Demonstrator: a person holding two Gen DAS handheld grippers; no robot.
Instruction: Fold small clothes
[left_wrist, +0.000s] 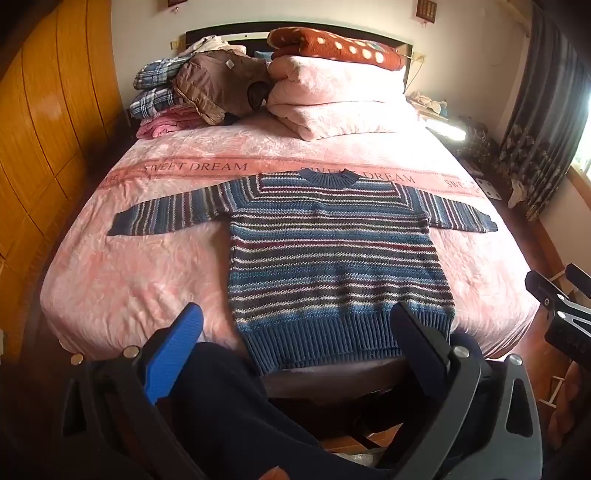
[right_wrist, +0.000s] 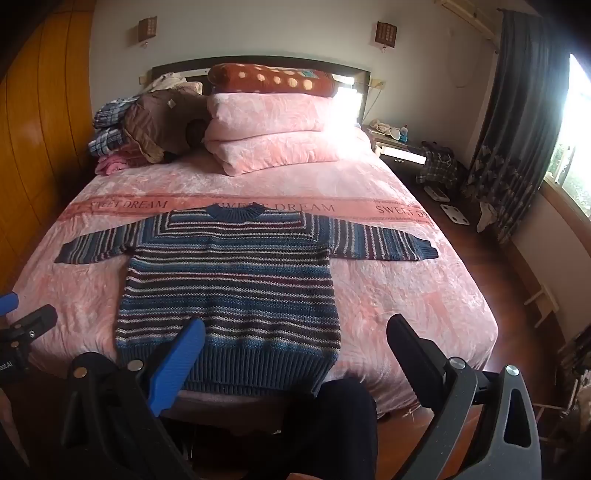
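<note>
Bed (left_wrist: 140, 266) under a pink cover printed "SWEET DREAM", filling most of both views. Wooden wardrobe (left_wrist: 48, 147) along its left side, curtain (right_wrist: 517, 122) and window at the right. Folded pink quilt (left_wrist: 332, 99) at the headboard, a dotted brown blanket (left_wrist: 332, 44) on top, a clothes pile (left_wrist: 192, 92) just beside it. Striped sweater (left_wrist: 325, 258) flat on the bed near the foot end, collar toward the headboard, both sleeves spread straight out, ribbed hem hanging slightly over the edge. Dark trouser legs (left_wrist: 229, 406) below the hem. Left tongs (left_wrist: 295, 332) spread wide, empty, hovering short of the hem. Right tongs (right_wrist: 295, 339) likewise wide apart, gripping nothing, above the hem's right part.
</note>
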